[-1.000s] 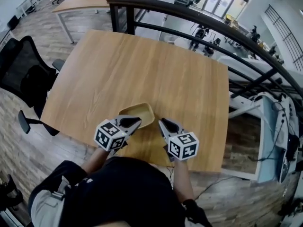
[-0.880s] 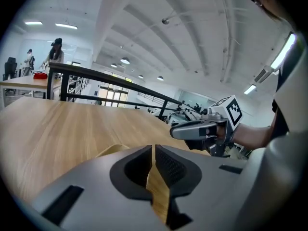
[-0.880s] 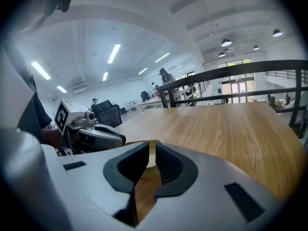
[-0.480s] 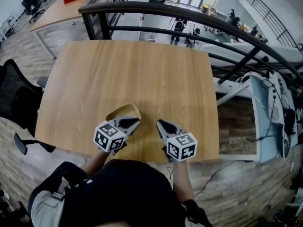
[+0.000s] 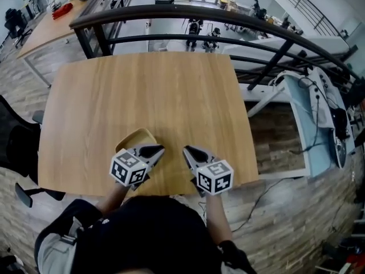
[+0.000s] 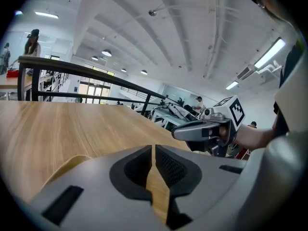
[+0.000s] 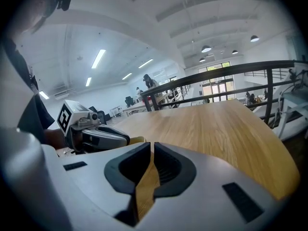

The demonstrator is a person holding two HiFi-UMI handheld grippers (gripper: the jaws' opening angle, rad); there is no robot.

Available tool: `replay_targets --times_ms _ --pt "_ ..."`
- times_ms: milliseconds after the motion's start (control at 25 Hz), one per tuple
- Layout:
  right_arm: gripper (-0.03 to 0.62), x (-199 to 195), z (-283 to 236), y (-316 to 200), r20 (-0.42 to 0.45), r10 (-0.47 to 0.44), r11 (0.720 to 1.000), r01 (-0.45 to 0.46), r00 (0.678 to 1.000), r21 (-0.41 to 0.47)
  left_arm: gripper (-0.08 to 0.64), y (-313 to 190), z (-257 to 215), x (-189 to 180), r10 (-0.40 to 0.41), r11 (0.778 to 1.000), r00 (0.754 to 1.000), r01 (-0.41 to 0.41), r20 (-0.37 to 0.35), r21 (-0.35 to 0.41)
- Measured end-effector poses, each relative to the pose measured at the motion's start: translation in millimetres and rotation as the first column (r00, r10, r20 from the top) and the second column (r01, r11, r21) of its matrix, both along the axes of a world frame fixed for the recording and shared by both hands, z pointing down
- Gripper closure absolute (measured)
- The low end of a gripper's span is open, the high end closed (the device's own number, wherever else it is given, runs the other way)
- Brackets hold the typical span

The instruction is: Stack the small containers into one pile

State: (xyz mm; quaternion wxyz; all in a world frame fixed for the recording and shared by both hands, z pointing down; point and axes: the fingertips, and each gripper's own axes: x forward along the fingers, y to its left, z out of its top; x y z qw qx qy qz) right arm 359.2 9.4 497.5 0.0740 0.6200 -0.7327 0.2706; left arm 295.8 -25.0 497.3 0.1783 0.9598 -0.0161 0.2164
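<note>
Inventory, counted:
- Wooden bench [image 5: 142,90]: one.
- Tan shallow container [image 5: 134,137]: one in view, on the bench's near edge; whether others are nested inside it cannot be told.
- Hand-held grippers: two, the left gripper [image 5: 161,149] and the right gripper [image 5: 185,150].
- Black railing [image 5: 188,11]: one, past the bench's far edge.
- Black office chair [image 5: 17,147]: one, left of the bench.
- Second wooden table [image 5: 40,30]: one, beyond the railing.
</note>
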Motion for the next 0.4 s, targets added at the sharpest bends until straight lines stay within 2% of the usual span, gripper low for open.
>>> replay_targets --times_ms 200,400 --pt "0.555 9 -1 10 0.004 0.040 0.999 -0.040 0.999 0.000 0.523 7 -1 10 0.041 0.999 0.999 -0.041 0.005 -0.001" --pt "0.555 -4 2 14 0.016 0.028 1.000 -0.028 0.999 0.005 0.523 14 3 0 0.038 0.999 0.999 -0.038 0.015 -0.003"
